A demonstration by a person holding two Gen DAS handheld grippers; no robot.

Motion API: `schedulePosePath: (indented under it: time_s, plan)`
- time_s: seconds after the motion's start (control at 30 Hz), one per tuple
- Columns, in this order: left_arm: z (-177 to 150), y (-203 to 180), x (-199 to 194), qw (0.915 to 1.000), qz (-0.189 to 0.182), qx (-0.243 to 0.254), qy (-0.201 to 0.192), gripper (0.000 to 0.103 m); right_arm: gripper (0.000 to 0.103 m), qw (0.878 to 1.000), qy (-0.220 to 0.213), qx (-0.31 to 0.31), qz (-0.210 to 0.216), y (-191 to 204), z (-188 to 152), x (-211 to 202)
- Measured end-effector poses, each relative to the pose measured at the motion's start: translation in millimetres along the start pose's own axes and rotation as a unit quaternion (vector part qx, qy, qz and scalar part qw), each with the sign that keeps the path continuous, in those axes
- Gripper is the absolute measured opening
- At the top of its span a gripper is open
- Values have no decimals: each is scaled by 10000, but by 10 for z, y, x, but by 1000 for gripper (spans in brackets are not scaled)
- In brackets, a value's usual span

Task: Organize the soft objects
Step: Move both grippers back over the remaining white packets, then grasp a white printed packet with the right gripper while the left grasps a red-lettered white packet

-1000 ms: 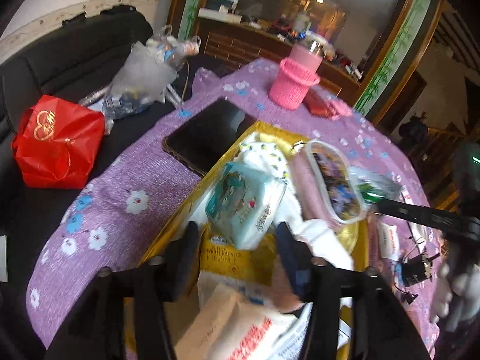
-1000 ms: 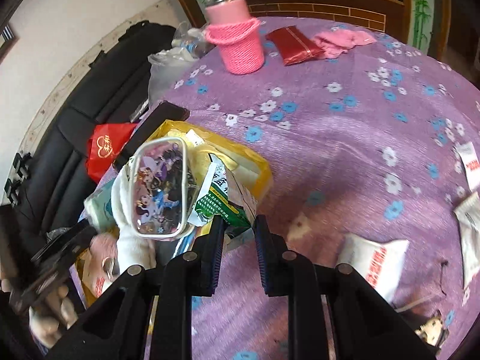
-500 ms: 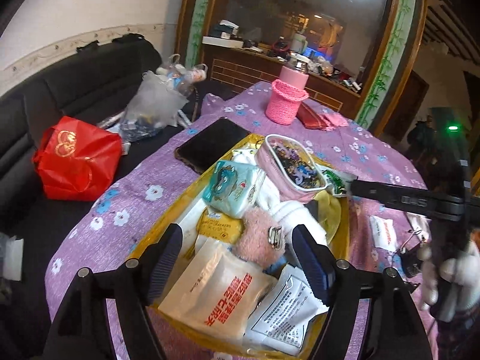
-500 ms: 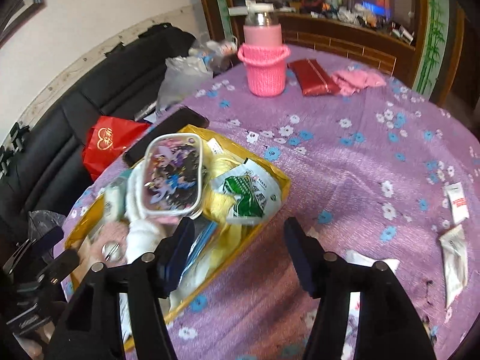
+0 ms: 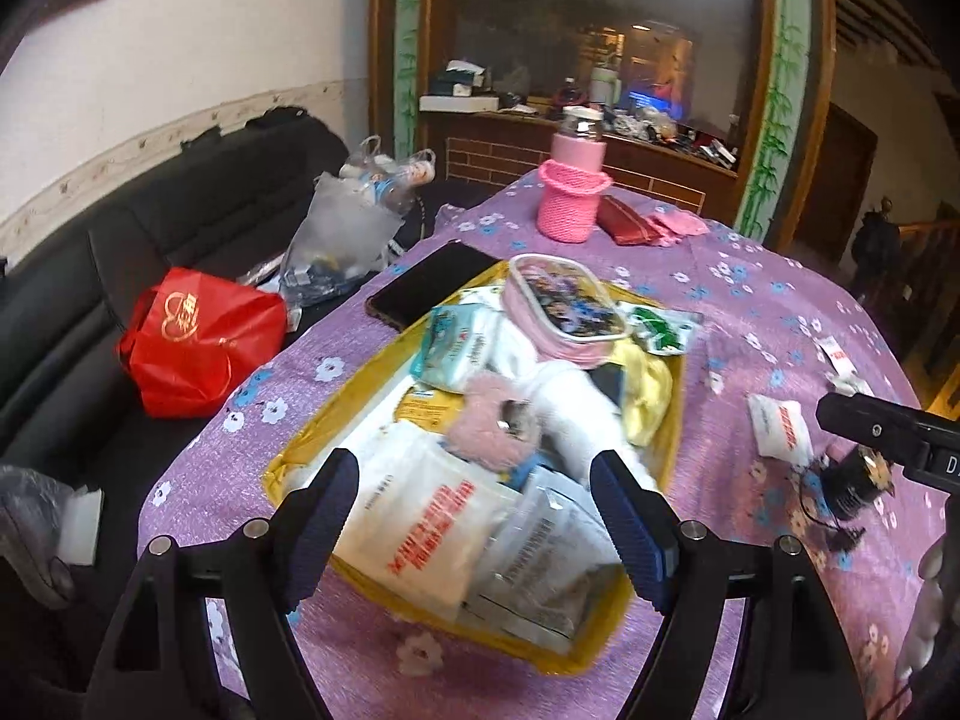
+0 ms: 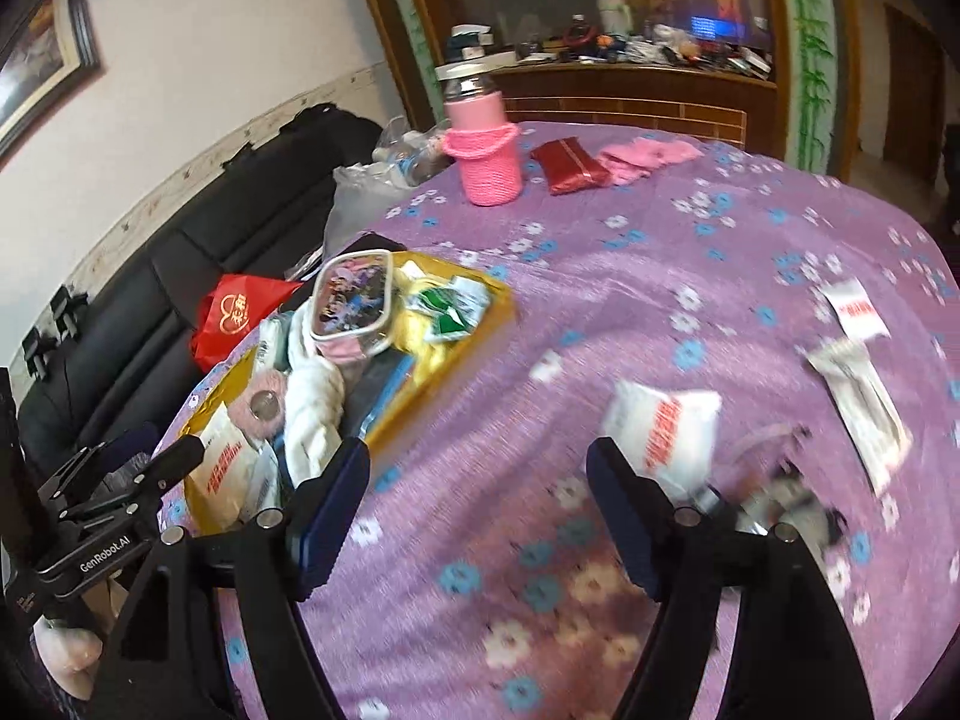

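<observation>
Black fingers (image 5: 324, 516) w/ blue pads (silver screws).

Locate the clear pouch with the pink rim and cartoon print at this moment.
The cartoon pouch lies atop the pile at the far end of the yellow tray, beside the green-and-white packet, nearer than the pink knitted bottle holder.

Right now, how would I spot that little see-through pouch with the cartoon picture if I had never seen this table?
Find the round table under the purple flowered cloth, then the yellow tray piled with soft things near its sofa-side edge. The pouch lies on top at the tray's far end: rounded, pink-sided, with a clear top showing a dark cartoon print, unlike the plain white packets around it.
</observation>
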State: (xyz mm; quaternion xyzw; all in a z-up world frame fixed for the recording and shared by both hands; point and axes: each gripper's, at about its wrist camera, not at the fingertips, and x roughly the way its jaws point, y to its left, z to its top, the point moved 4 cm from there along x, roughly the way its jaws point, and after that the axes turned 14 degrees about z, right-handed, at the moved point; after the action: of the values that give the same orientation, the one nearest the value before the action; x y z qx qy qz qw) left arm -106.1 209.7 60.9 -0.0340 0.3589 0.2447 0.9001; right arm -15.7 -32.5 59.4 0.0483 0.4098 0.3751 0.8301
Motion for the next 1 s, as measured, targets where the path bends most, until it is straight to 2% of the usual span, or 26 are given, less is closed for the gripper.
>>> schedulePosePath:
  time_s: [0.2,0.33,0.53,0.67,0.73,0.83,1.0]
  plan:
    - [-27,-233,-262,9990,79,328,-284,84,74,9994,-211,271,-63,-244,-194,-334]
    - [-50,-356,-365,9980,123,491,-387,89,74,9984,-336,434,-107,-423,-285,-519]
    - [-91,-551,-444,9967,100,702,-401,89,74,9959,-556,700,-159,-722,-390,-787]
    - [-145,-715,-453,9960,-230,831,-226,89,74,9921,-798,926,-299,-1016,-453,-1058]
    - [-209,-863,-446,9940,-596,915,-53,90,74,9885,-926,1103,-463,-1211,-489,-1215]
    - [-357,-1142,-384,9873,-1046,1166,270,90,75,9802,-1092,1492,-707,-1561,-550,-1443]
    - [-606,-1587,-211,9743,-1434,1555,780,89,75,9705,-1074,1946,-932,-1985,-652,-1595]
